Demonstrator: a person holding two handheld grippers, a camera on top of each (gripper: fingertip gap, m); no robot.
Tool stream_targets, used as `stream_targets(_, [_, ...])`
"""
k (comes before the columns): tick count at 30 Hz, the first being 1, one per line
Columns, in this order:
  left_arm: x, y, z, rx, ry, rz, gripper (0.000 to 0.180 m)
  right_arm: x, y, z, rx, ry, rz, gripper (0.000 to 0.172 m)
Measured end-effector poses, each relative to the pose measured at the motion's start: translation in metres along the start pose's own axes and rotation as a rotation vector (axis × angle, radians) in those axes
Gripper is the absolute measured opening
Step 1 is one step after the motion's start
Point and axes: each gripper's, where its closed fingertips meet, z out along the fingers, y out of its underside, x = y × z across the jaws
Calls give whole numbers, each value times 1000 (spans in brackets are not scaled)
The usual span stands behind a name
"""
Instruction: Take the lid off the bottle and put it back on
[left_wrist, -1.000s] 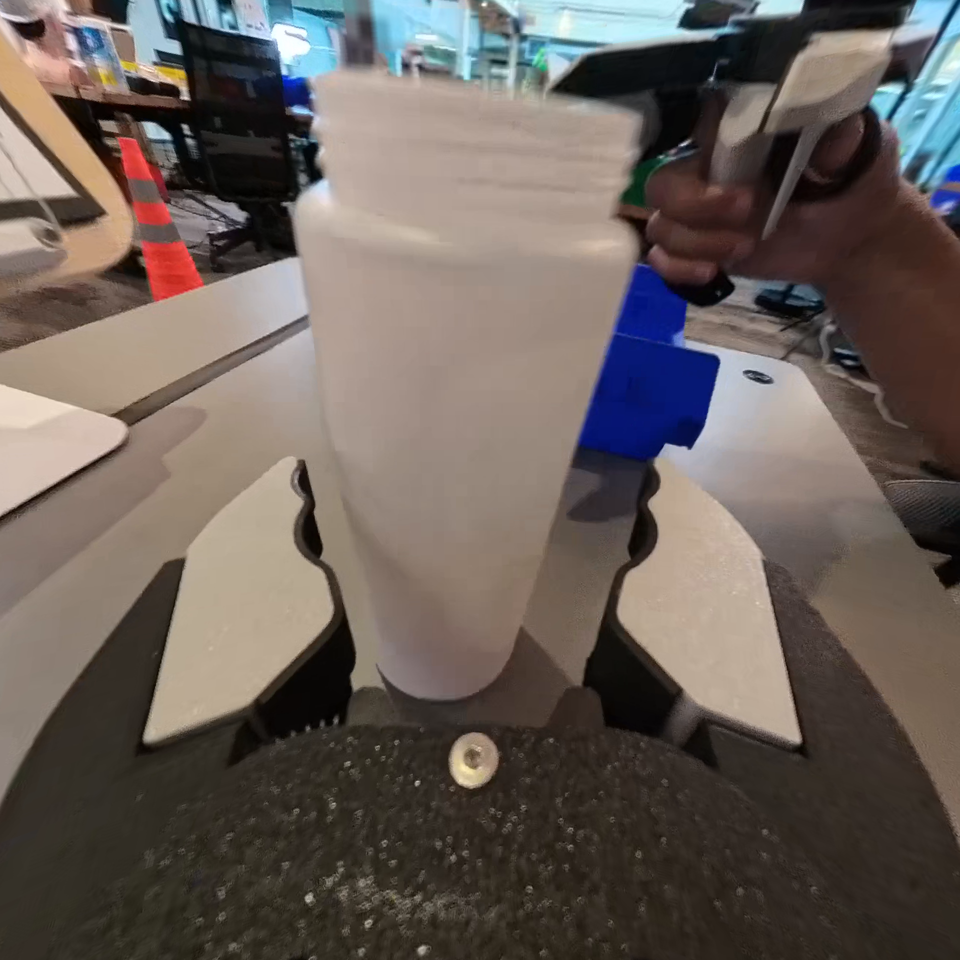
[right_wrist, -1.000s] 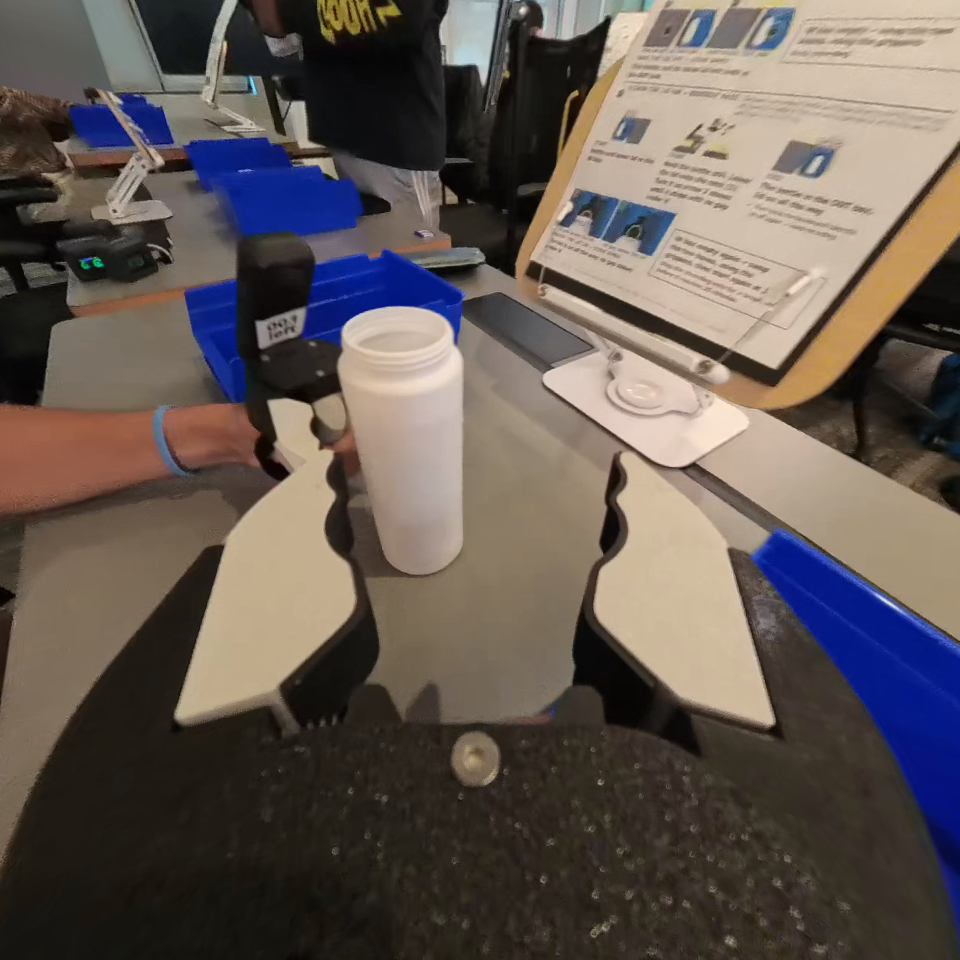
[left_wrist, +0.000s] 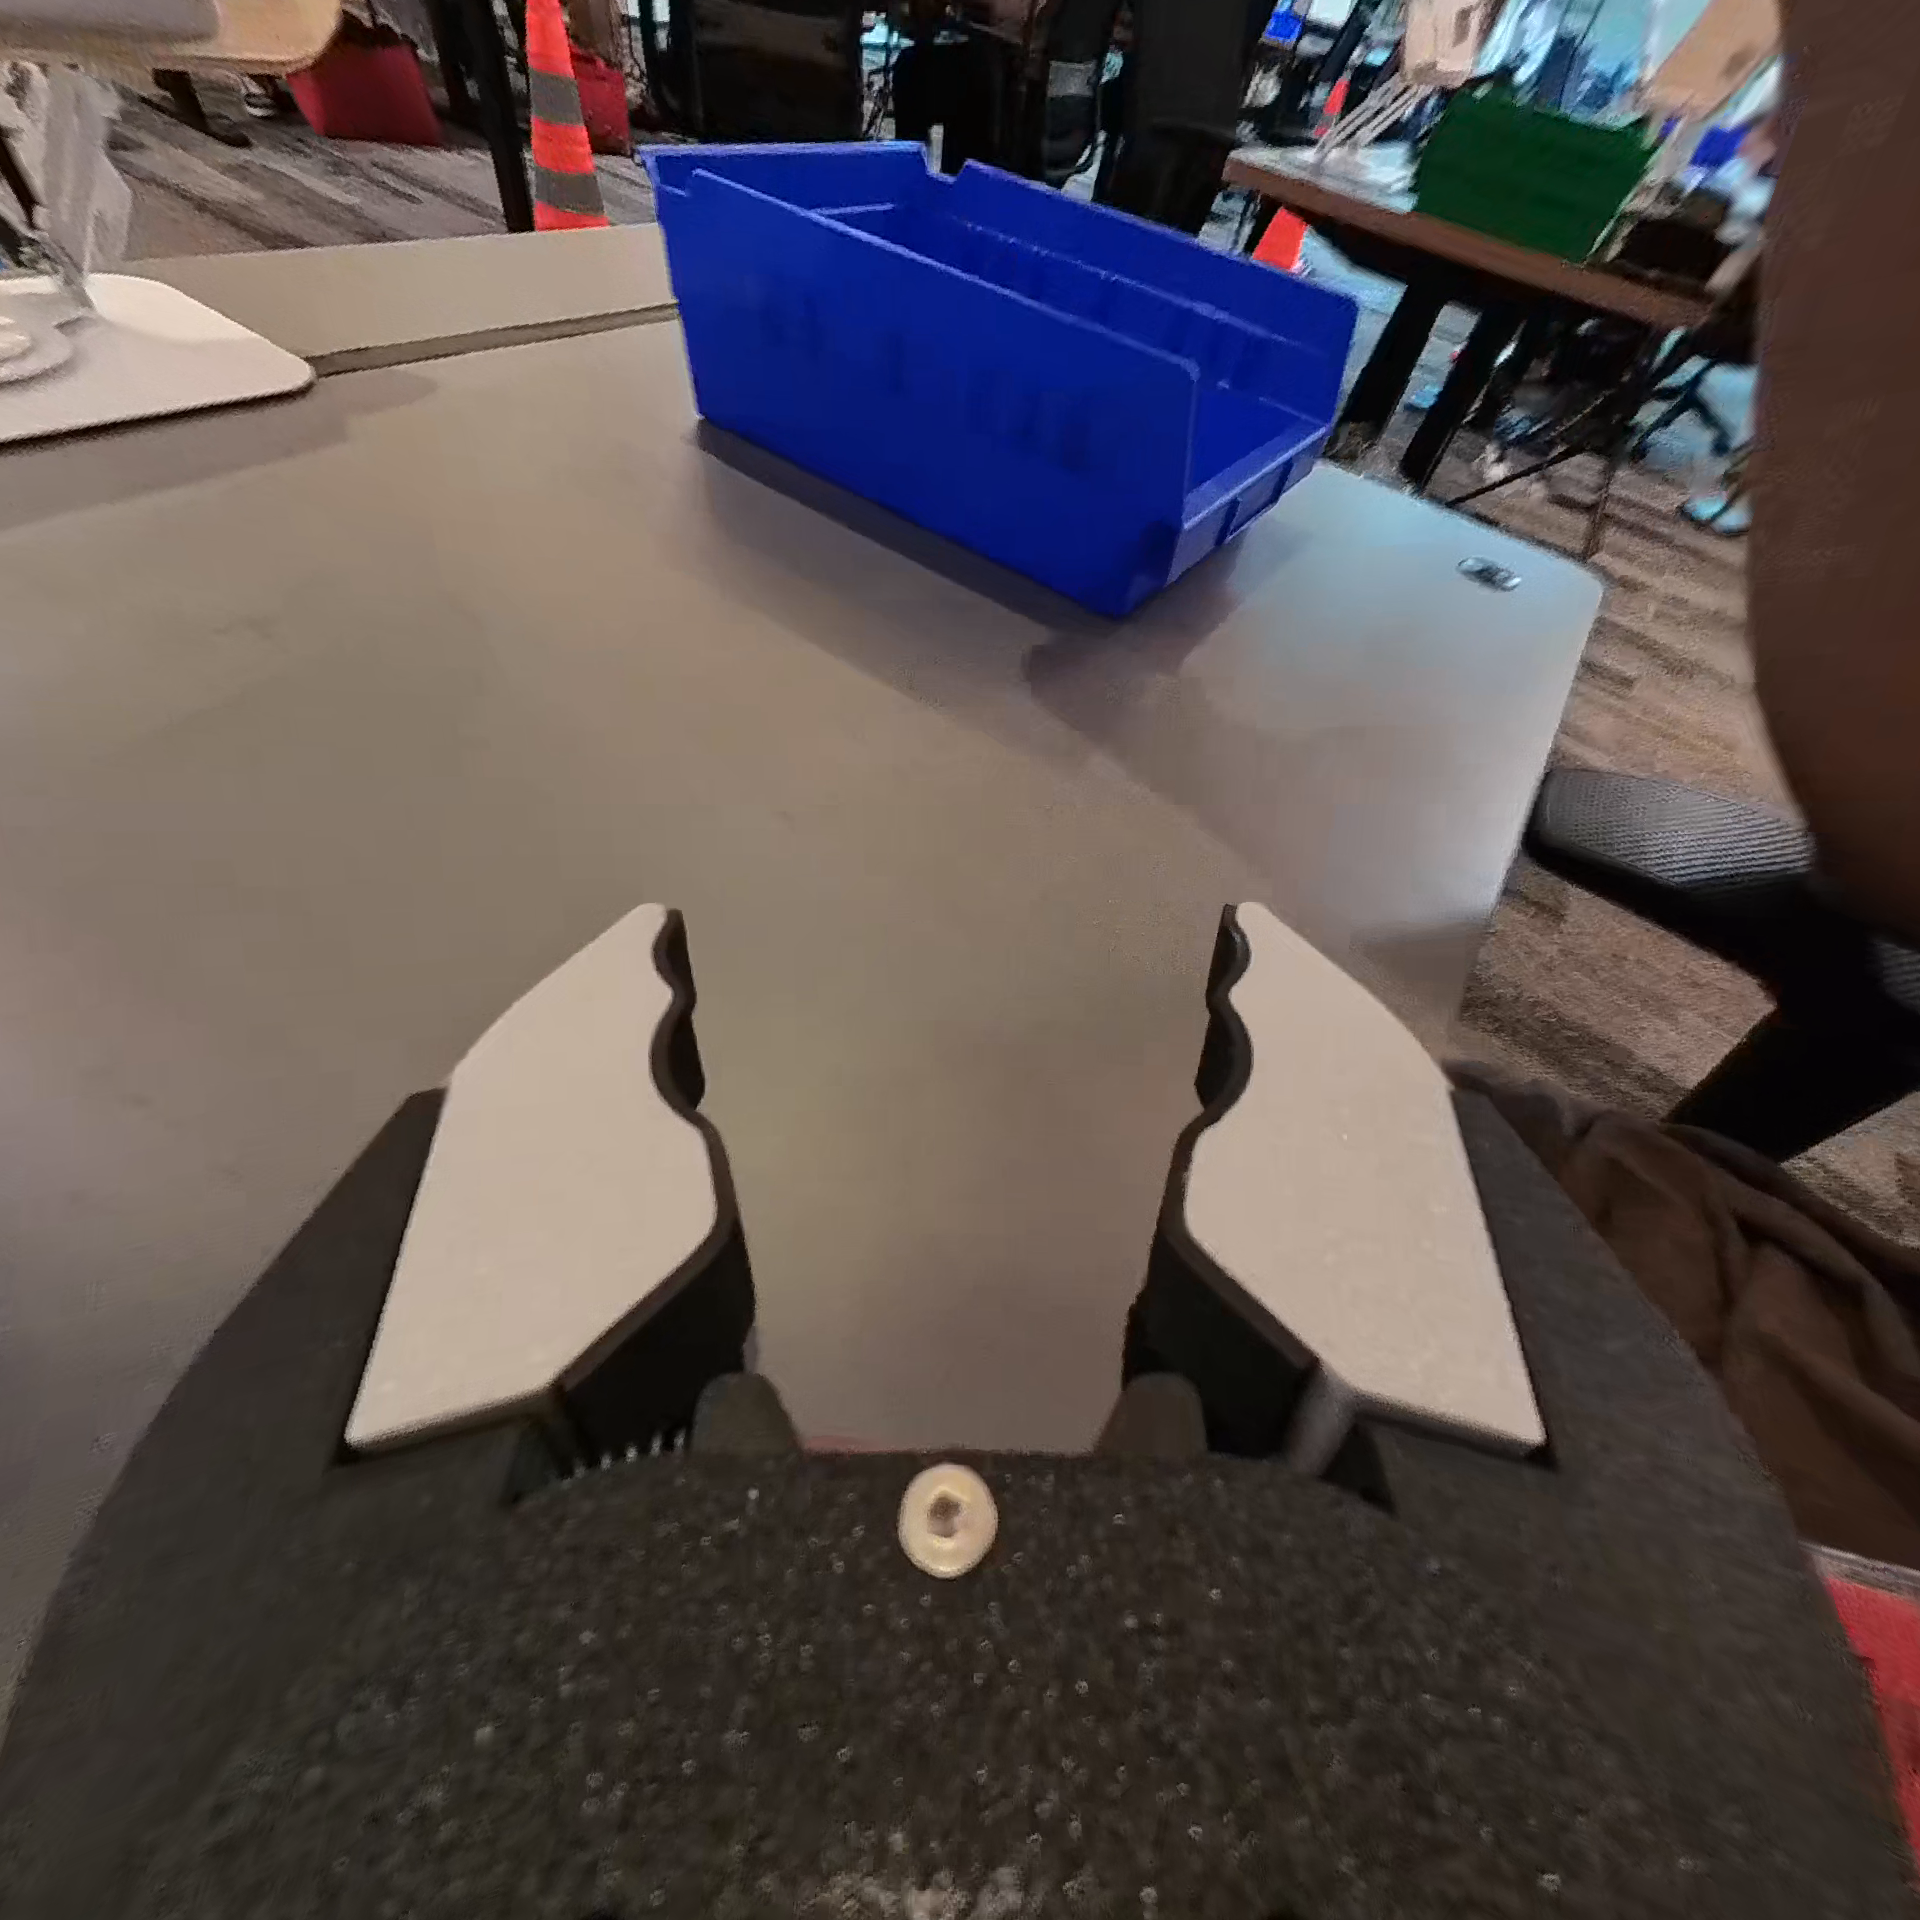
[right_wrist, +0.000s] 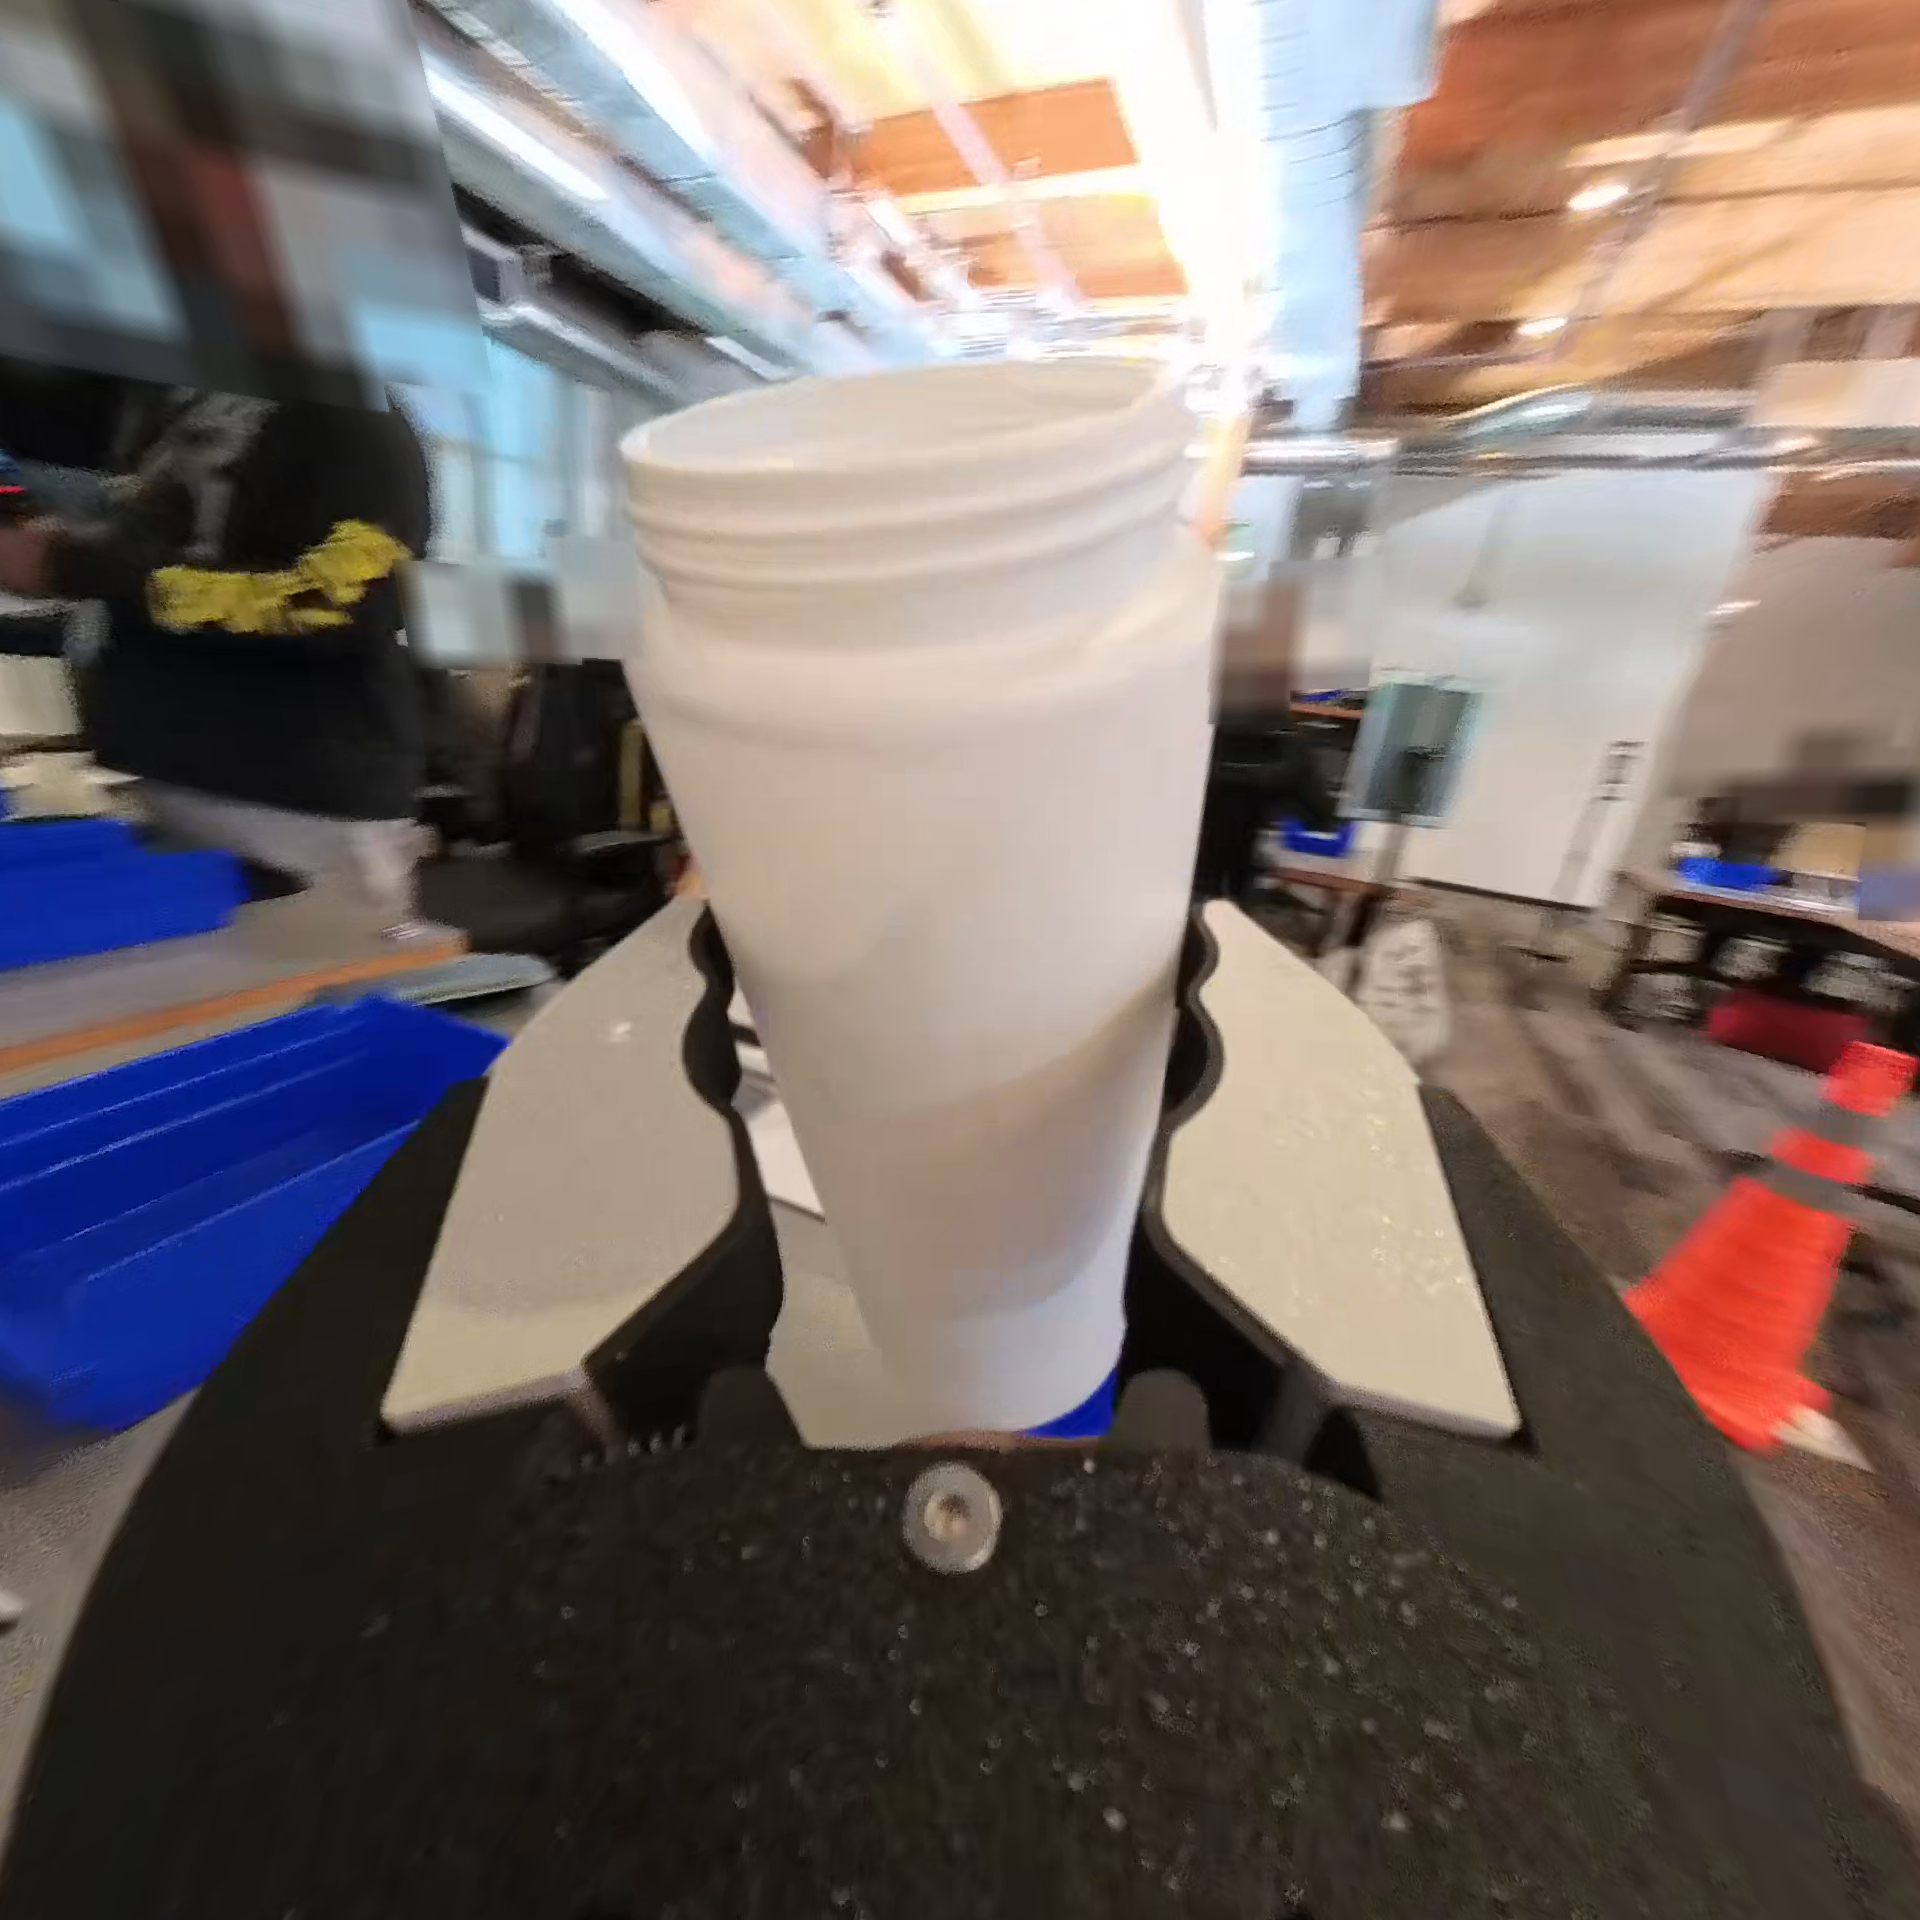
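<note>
A white bottle (right_wrist: 935, 831) with an open threaded mouth and no lid on it stands between my right gripper's fingers in the right wrist view. My right gripper (right_wrist: 951, 966) is shut on the bottle's lower body and holds it tilted, with the room's ceiling behind it. My left gripper (left_wrist: 951, 966) is open and empty above the grey table (left_wrist: 416, 675). No lid shows in either view. The bottle does not show in the left wrist view.
A blue bin (left_wrist: 987, 364) sits on the table ahead of the left gripper, and a white stand base (left_wrist: 135, 353) lies at far left. In the right wrist view there are blue bins (right_wrist: 156, 1164) at left, an orange cone (right_wrist: 1766, 1268) at right, and a person (right_wrist: 260, 623) standing behind.
The bottle has left the space between my left gripper's fingers. My right gripper has closed around it and tipped upward. The left gripper now faces the bare table and the blue bin.
</note>
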Motion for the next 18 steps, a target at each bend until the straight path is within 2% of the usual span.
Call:
stream_targets(2, [5,-4,-1,25,35,-43,93,44,-3,-22,-28,127,6,82])
stream_targets(3, [5,-5,-1,30,43,-54,93,64,5,-29,-77,183,22,82])
stream_targets(7, [2,-5,0,26,54,-84,93,116,92,-38,-461,249,187,82])
stream_targets(12, [-2,-6,-1,34,85,-156,91,120,189,-29,-757,233,284,82])
stream_targets(18, [-3,-2,-3,24,75,-139,89,109,274,-27,-1057,250,306,83])
